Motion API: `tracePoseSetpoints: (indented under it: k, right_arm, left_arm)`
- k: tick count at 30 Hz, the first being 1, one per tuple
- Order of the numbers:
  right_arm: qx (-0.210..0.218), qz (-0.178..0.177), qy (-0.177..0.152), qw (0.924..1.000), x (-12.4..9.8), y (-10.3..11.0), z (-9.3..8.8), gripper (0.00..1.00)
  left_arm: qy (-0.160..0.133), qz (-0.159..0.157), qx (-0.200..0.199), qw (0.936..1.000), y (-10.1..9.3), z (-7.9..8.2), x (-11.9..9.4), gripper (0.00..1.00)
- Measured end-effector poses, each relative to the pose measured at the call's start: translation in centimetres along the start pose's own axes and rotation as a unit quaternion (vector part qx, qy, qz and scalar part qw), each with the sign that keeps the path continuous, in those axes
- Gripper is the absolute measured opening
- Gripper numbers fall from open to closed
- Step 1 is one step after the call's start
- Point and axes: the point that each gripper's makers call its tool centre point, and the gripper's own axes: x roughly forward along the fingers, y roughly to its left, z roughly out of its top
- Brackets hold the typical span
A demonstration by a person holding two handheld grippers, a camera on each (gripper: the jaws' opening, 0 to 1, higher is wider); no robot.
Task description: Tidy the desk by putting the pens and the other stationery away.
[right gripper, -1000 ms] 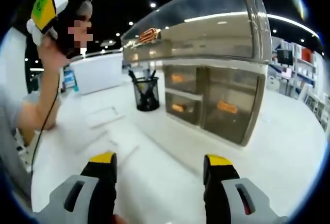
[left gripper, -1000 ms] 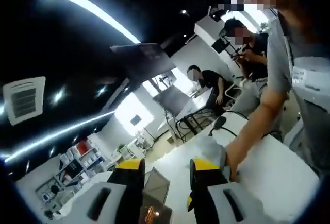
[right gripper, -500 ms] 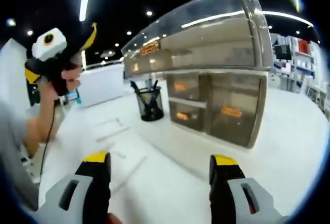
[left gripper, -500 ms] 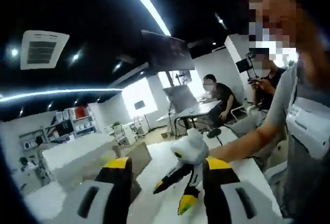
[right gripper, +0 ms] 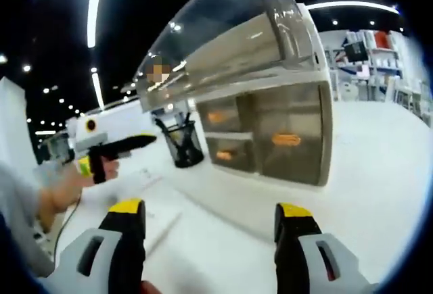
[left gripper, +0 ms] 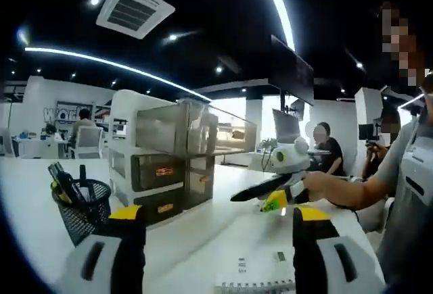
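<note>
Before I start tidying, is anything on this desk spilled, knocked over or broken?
Nothing stands out. The mesh pen cup stands upright beside the drawer organizer, whose drawers look shut. A spiral notebook lies flat on the white desk. Both grippers, left and right, are open and empty.

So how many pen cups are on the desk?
1: a black mesh pen cup with pens in it, standing on the white desk just beside the drawer organizer. Others may be hidden behind it.

text: none legible | drawer labels (left gripper: 164, 171): orange, blurred
</note>
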Motion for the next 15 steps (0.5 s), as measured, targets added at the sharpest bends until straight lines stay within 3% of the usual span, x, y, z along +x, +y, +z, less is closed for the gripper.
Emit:
tracePoseSetpoints:
  k: [3, 8, 10, 11, 15]
  right_arm:
    - [-0.002, 0.002, -0.003, 1.0000, 0.1, 0.6, -0.1, 0.72]
    - [-0.004, 0.019, -0.008, 0.9998, 0.2, 2.1, 0.0, 0.69]
    - [-0.035, 0.037, 0.005, 0.9987, 0.5, 3.2, -0.2, 0.69]
    - [-0.048, 0.039, 0.009, 0.9980, 0.5, 3.5, -0.3, 0.69]
    - [-0.126, 0.040, 0.003, 0.9912, 1.1, 4.6, 0.1, 0.65]
  left_arm:
    - [-0.019, 0.035, 0.028, 0.9988, 1.1, 0.2, -0.3, 0.88]
    - [0.021, 0.067, 0.095, 0.9930, 2.4, -1.7, -0.3, 0.84]
    - [0.032, 0.072, 0.109, 0.9909, 2.8, -2.3, -0.4, 0.80]
    - [0.032, 0.072, 0.108, 0.9910, 2.9, -2.4, -0.4, 0.79]
    - [0.036, 0.068, 0.046, 0.9960, 3.2, -3.1, -0.5, 0.76]
